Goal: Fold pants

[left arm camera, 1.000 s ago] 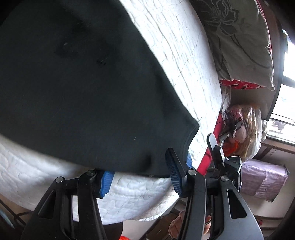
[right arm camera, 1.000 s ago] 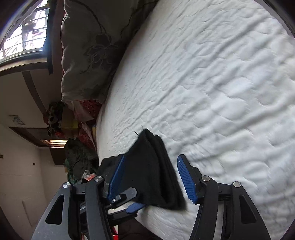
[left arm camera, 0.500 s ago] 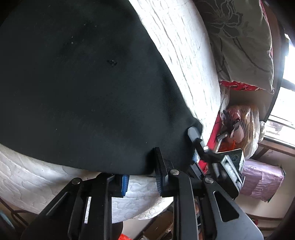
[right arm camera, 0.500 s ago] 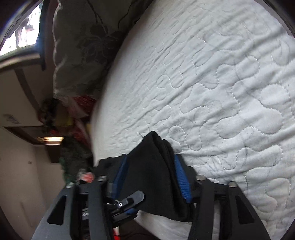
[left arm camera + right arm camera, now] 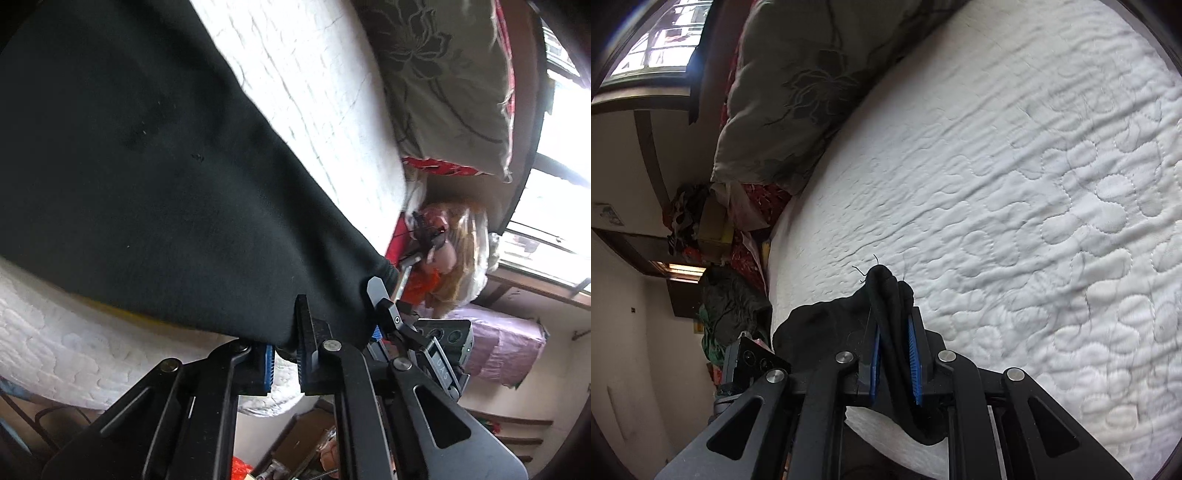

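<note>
The left gripper [image 5: 284, 360], black-armed with blue ribbed pads, has just closed, and its jaws now pinch the lower hem edge of the black knit pants [image 5: 155, 177]. The cloth bunches between the pads and spreads up and away from them as a broad dark sheet.

The right gripper [image 5: 894, 360], of the same build, has likewise just been closing, and its jaws squeeze a thick folded roll of the same black pants [image 5: 886, 306]. The roll pokes out beyond the fingertips, a few loose threads at its tip, and a tail of cloth hangs below the pads. More of the fabric bulges to the left of this gripper.

The pants lie on the white quilted mattress [image 5: 1015, 192], at its near edge, with the gripped corners raised off the surface. A grey pillow with a dark flower print [image 5: 798, 92] sits at the far end of the mattress, over a red patterned cloth [image 5: 439, 168]. Beyond the mattress's edge stand a bright window [image 5: 565, 155], a pink plastic-wrapped bundle [image 5: 506, 343] and a heap of dark green clothing [image 5: 731, 306].
</note>
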`<state>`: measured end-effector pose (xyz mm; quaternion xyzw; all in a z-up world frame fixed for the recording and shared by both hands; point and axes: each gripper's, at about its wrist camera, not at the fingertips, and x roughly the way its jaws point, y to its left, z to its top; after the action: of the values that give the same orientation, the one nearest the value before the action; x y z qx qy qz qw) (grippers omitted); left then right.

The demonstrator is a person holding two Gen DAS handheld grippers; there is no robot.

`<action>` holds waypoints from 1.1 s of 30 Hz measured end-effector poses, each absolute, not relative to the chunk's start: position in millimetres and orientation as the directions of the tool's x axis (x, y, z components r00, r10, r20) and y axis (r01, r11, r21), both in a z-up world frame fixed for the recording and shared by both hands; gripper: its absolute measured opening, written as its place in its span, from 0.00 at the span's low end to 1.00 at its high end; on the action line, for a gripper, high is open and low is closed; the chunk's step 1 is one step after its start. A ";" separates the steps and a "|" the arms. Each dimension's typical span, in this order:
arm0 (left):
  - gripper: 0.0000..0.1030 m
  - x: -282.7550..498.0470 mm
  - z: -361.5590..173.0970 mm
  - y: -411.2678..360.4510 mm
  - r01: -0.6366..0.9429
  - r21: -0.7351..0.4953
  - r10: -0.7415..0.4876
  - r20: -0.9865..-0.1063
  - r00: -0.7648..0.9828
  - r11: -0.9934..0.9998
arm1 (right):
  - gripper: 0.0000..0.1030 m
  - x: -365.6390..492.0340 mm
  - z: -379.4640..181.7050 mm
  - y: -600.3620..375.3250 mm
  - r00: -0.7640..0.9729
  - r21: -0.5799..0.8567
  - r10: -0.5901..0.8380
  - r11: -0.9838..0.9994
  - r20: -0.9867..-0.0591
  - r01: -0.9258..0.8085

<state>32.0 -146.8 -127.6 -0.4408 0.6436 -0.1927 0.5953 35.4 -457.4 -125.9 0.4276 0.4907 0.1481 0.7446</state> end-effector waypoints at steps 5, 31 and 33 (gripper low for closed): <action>0.06 31.8 -118.0 -126.2 -0.344 -0.805 -0.823 -0.552 0.133 0.484 | 0.13 32.9 -103.0 -437.1 0.492 0.784 0.638 0.596 -0.593 0.172; 0.06 27.1 -157.4 49.4 -0.512 -0.831 -0.822 -0.439 0.363 0.218 | 0.15 94.0 -90.1 -214.3 0.351 0.792 0.727 0.604 -0.591 0.083; 0.06 22.4 -163.8 60.2 -0.534 -0.818 -0.815 -0.450 0.365 0.212 | 0.17 101.3 -101.6 -198.1 0.334 0.782 0.720 0.616 -0.609 0.098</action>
<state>22.4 60.2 -163.8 -0.6147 0.5488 -0.1270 0.5521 101.3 -198.1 -101.6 0.3818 0.5355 0.2154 0.7218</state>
